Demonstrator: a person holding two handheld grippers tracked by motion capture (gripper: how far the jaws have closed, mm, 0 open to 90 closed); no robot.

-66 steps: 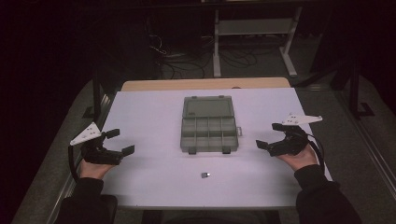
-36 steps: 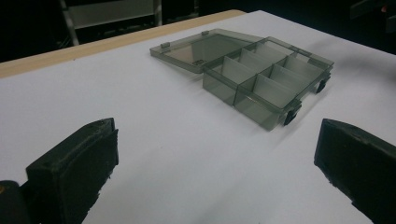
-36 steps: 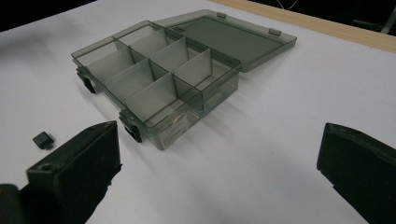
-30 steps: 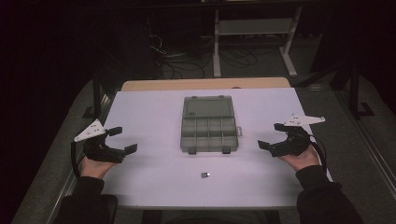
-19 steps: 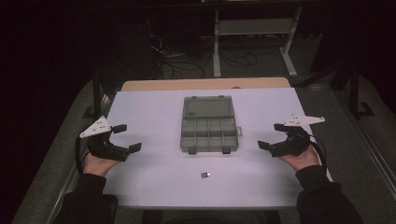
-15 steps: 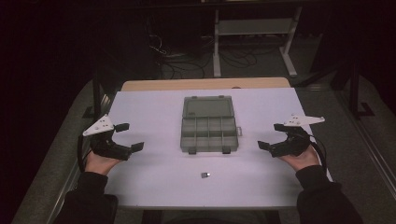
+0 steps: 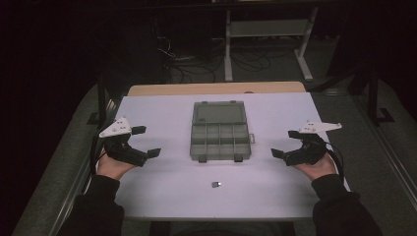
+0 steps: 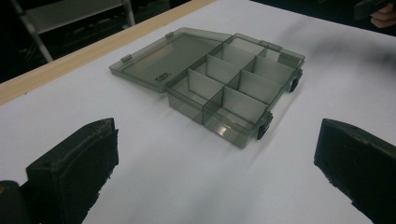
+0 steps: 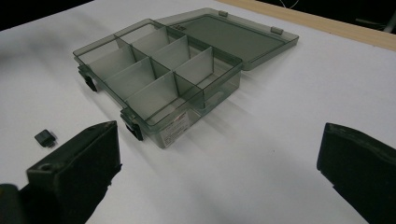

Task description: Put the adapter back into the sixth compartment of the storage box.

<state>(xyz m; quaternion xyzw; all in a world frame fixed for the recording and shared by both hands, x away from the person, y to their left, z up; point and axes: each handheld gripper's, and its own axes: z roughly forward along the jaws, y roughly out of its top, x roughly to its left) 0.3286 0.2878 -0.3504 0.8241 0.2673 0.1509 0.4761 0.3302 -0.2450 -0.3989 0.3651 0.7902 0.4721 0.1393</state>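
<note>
**Box open, small part waiting**

The box [image 7: 220, 130] lies mid-table, lid flat, compartments bare. A small part [image 7: 216, 184] sits near its front edge. Left gripper [image 7: 143, 142] and right gripper [image 7: 285, 145] flank it, jaws spread, holding nothing. Likely best: approach the part low, pinch squarely.

A table [image 7: 162, 196] covered by a pale, white sheet takes up the middle of the high view, with a strip of bare light wood showing along its far edge, toward the top of the frame. At the centre of the sheet lies a smoky, see-through compartment box [image 7: 220, 141], its lid [image 7: 219, 113] folded open flat on the surface toward the top of the frame. Below it, toward the bottom centre and well apart from the box, sits a small dark part [image 7: 216, 184], too small to make out.
</note>
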